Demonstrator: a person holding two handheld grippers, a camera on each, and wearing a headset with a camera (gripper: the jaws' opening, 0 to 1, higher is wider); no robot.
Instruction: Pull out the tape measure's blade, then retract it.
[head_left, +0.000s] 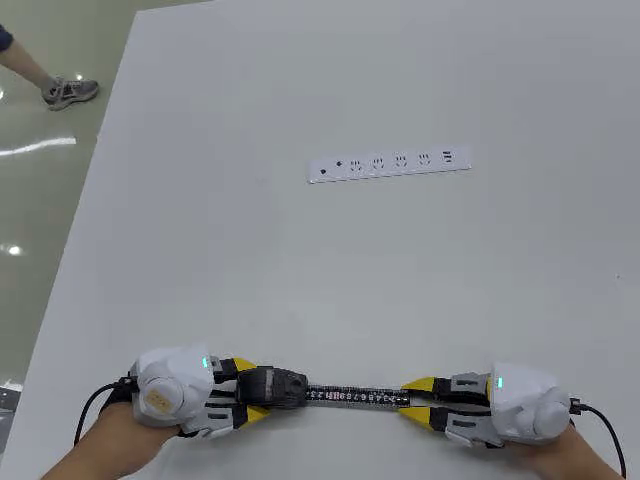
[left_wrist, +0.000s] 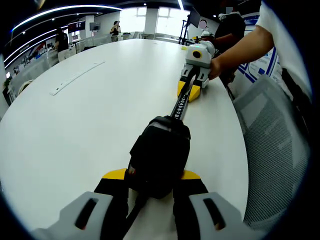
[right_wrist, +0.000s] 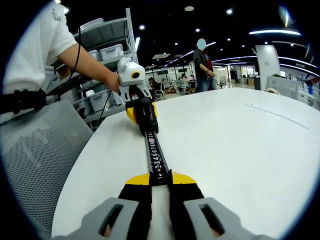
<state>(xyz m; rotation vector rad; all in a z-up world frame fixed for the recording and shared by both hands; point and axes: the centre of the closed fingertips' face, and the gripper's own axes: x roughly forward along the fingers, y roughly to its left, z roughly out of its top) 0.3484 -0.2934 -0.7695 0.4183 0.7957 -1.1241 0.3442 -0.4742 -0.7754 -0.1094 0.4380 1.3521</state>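
Head view: white table (head_left: 300, 280) w/ tape measure (head_left: 270, 387), glossy floor (head_left: 40, 200)

The right tool (right_wrist: 160, 178) rises from the bottom edge, its yellow-tipped jaws pinched together on the end of the blade (right_wrist: 155, 152). The blade, black with pale numerals, runs straight away over the white tabletop (right_wrist: 225, 150) to the tape measure (right_wrist: 148, 123), a dark body clamped between the yellow tips of the left tool (right_wrist: 142, 113), which a hand (right_wrist: 113, 83) holds. A long white power strip (right_wrist: 275, 114) lies well off to the right. A grey mesh chair back (right_wrist: 30, 160) stands at the left, with shelving (right_wrist: 102, 52) carrying bins beyond it. A person (right_wrist: 202, 65) stands in the background.
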